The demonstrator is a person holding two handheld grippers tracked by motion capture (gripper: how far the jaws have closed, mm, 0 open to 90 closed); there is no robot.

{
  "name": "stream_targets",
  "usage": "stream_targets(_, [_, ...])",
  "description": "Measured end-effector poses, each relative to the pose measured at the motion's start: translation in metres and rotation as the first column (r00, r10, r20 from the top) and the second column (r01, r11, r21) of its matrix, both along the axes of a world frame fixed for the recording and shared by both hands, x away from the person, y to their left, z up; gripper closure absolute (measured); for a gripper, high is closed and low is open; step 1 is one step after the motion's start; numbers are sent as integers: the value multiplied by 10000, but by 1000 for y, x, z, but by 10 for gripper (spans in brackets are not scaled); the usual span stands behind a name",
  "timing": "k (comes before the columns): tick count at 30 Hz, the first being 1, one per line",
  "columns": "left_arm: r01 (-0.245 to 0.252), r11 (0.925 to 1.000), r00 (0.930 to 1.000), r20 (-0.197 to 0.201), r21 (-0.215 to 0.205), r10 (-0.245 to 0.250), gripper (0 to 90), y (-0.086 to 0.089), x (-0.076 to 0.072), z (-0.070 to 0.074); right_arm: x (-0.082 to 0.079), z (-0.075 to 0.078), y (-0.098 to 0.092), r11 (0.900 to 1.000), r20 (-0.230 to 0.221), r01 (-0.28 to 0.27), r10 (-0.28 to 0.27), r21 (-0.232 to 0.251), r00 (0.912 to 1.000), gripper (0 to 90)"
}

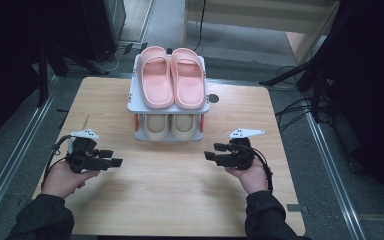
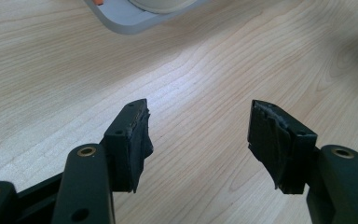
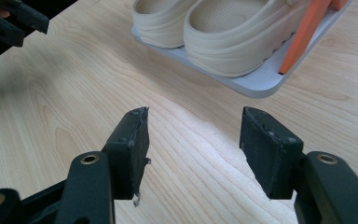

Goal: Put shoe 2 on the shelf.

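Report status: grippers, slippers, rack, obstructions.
Left gripper open, empty, over table. Right gripper open, empty. Pink slippers on rack top shelf, beige slippers on bottom shelf. Nothing between grippers and rack.

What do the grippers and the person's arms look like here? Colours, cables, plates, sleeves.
Both are black two-jaw tools. The left gripper and right gripper each carry a pale grey three-cornered plate on top and trail a black cable. In the gripper views the jaws end in blocky black pads with worn, frayed edges, on arms with brass-coloured rivets. The person wears dark sleeves; the hands are bare.
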State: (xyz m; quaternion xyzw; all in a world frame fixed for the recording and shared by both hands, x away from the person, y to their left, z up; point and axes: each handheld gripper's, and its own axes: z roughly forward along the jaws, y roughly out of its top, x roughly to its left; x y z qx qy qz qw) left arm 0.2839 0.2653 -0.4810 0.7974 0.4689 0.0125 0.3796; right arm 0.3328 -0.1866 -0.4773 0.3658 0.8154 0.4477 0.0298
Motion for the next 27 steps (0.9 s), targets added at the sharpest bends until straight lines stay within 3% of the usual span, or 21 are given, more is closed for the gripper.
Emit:
stream_targets(20, [343, 9993, 9992, -218, 150, -340, 349, -6, 0, -3, 0, -1, 0, 10000, -14, -62, 62, 0, 10000, 416])
stream_targets(27, [683, 9967, 9977, -64, 441, -681, 271, -15, 0, -9, 2, -4, 6, 9994, 3, -334, 334, -132, 9994, 334])
